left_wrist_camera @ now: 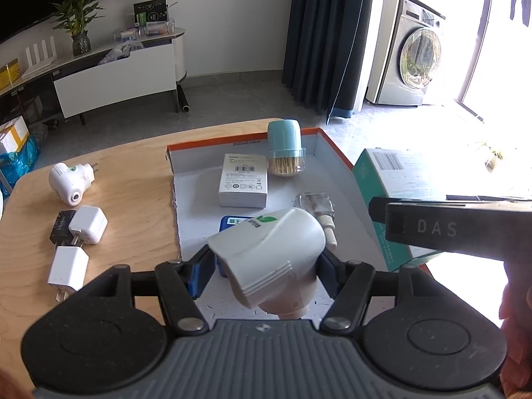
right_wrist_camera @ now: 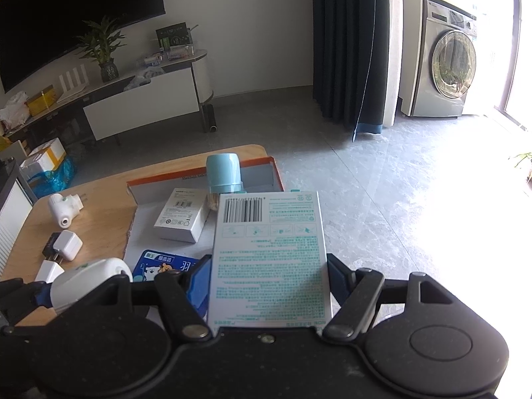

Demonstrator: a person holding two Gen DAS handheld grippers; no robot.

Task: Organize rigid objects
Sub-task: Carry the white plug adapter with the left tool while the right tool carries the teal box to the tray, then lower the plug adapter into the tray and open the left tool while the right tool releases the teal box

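Observation:
My left gripper (left_wrist_camera: 264,271) is shut on a white plug-in device (left_wrist_camera: 266,249) with a green leaf logo, its blue pads pressing both sides, held over the near part of an orange-rimmed cardboard tray (left_wrist_camera: 186,206). In the tray lie a white small box (left_wrist_camera: 244,179), a teal toothpick holder (left_wrist_camera: 286,148), a clear bottle (left_wrist_camera: 314,206) and a blue pack (left_wrist_camera: 231,222). My right gripper (right_wrist_camera: 267,279) is shut on a white-and-teal printed box (right_wrist_camera: 269,249), held above the tray's right edge (right_wrist_camera: 276,173). That box (left_wrist_camera: 392,179) also shows at the right of the left wrist view.
On the wooden table (left_wrist_camera: 133,173) left of the tray lie a second white plug-in device (left_wrist_camera: 71,179), two white chargers (left_wrist_camera: 88,224) (left_wrist_camera: 68,267) and a black charger (left_wrist_camera: 61,229). Beyond the table's far edge are grey floor, a TV cabinet (left_wrist_camera: 116,76) and a washing machine (left_wrist_camera: 412,60).

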